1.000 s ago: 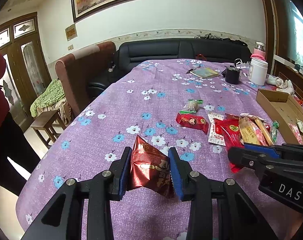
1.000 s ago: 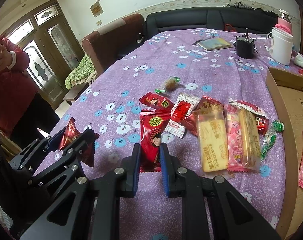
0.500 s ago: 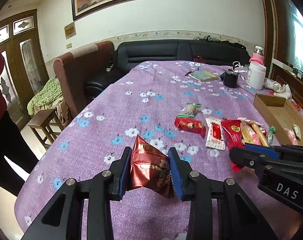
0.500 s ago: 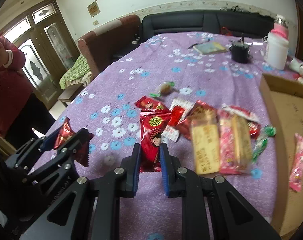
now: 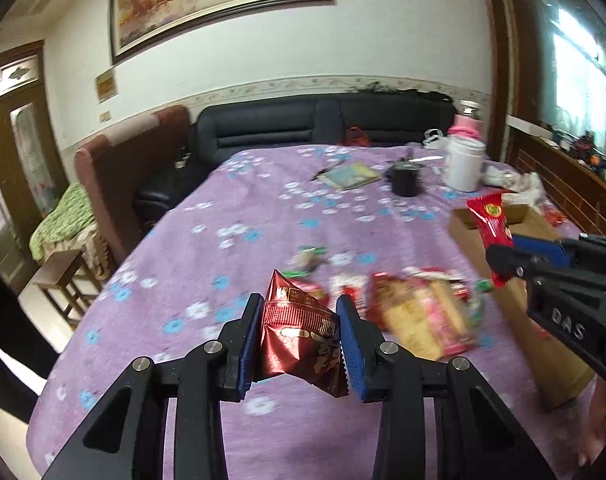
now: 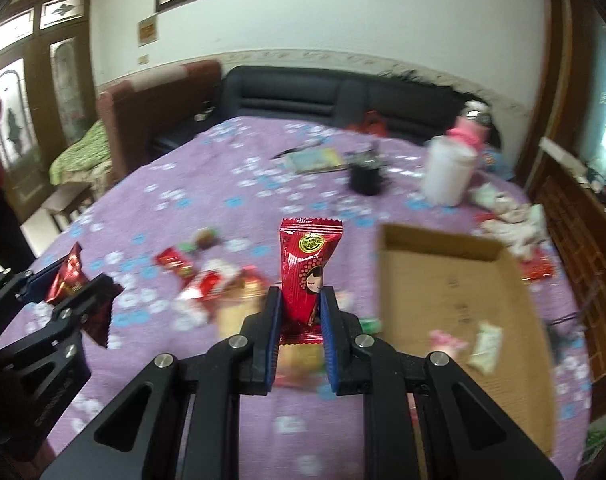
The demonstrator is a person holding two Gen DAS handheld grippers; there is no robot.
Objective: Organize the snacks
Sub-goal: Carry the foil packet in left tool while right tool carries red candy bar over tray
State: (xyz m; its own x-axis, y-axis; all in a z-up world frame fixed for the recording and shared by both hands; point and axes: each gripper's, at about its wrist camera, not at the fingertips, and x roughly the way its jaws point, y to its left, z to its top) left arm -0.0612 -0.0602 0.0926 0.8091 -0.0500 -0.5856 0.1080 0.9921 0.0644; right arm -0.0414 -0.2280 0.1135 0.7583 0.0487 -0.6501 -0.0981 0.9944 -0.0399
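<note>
two snacks are in my grip now: the left tool [image 5: 299,338] is closed on a dark red foil packet [image 5: 299,332], and the right tool [image 6: 301,320] pinches a bright red wrapper [image 6: 307,268] by its lower end, both above the purple tabletop [image 5: 239,216]. i judge the cardboard box [image 6: 455,280] on my right is the goal. i should bring the wrapper over the box and go low before opening, so it does not fall outside.

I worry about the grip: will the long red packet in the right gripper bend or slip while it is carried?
The long red packet stands upright above the right gripper, so it is probably fairly stiff and light. Its glossy film may be slippery, and it is pinched only near its lower end.
</note>
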